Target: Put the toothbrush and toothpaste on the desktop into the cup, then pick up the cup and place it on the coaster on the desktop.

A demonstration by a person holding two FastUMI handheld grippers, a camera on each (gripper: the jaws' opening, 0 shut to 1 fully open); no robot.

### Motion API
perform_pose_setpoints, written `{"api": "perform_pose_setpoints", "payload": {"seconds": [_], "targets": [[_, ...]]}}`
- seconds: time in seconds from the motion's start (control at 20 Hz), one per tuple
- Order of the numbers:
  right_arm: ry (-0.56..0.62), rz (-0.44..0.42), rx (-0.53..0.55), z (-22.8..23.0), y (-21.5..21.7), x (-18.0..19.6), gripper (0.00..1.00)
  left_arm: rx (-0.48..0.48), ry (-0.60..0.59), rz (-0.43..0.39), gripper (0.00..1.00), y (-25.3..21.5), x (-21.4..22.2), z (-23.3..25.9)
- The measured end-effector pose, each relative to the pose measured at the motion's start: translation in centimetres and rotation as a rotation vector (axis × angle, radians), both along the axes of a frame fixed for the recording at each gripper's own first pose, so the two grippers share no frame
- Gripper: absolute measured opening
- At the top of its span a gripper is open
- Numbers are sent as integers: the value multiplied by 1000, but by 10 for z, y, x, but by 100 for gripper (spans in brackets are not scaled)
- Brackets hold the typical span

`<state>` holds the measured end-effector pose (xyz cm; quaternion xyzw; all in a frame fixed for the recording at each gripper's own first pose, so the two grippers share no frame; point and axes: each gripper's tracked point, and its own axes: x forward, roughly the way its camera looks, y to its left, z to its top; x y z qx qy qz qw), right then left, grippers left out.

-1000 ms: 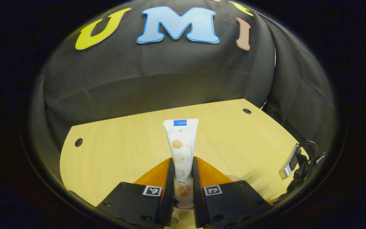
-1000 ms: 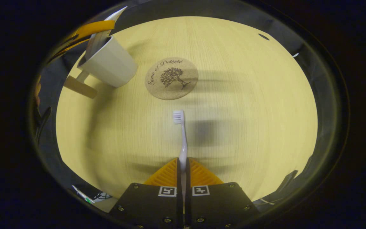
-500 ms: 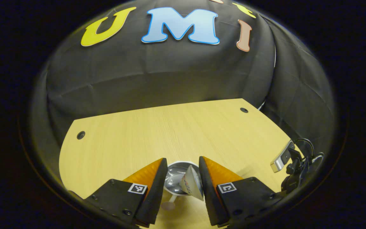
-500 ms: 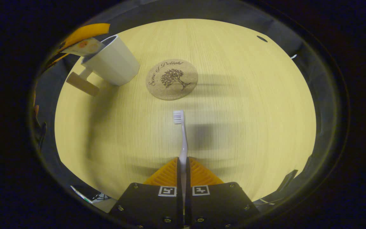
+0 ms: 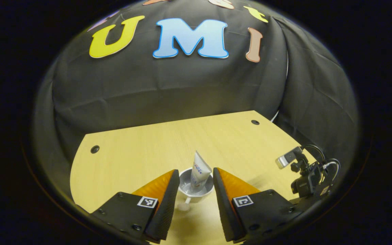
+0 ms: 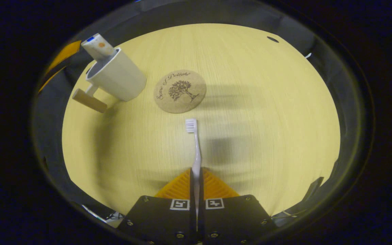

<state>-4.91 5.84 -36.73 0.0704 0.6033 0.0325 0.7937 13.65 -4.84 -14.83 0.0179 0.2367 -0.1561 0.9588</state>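
The white toothpaste tube (image 5: 198, 170) stands tilted inside the white cup (image 5: 185, 188), and my left gripper (image 5: 193, 175) hangs open above the cup with nothing between its fingers. In the right gripper view the same cup (image 6: 117, 80) sits at the far left with the tube (image 6: 98, 46) sticking out of it and its wooden handle (image 6: 89, 101) pointing outward. My right gripper (image 6: 196, 171) is shut on the white toothbrush (image 6: 196, 147), whose bristle head points toward the round cork coaster (image 6: 179, 91), held above the desk.
The light wooden desk (image 6: 257, 112) has small dark holes (image 5: 95, 149) near its back corners. A small camera on a stand with cables (image 5: 305, 170) sits at the desk's right edge in the left gripper view. Black cloth walls close in behind.
My left gripper opened and let the toothpaste drop into the cup, then rose and drew back. The right gripper kept hold of the toothbrush and shifted only slightly.
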Motion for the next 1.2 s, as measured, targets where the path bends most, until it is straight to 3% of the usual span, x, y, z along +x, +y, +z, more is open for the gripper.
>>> {"api": "perform_pose_setpoints", "payload": {"seconds": [0.3,0.6,0.85,1.2], "targets": [[-139,-77,76,53,8,50,3,-18,7,73,66,33,-32,6],[-254,-100,123,104,20,104,2,-22,10,181,67,88,-56,11],[-311,-121,168,120,45,143,2,-13,13,272,67,138,-80,11],[-364,-233,285,151,74,185,2,-18,37,383,67,188,-108,4]]}}
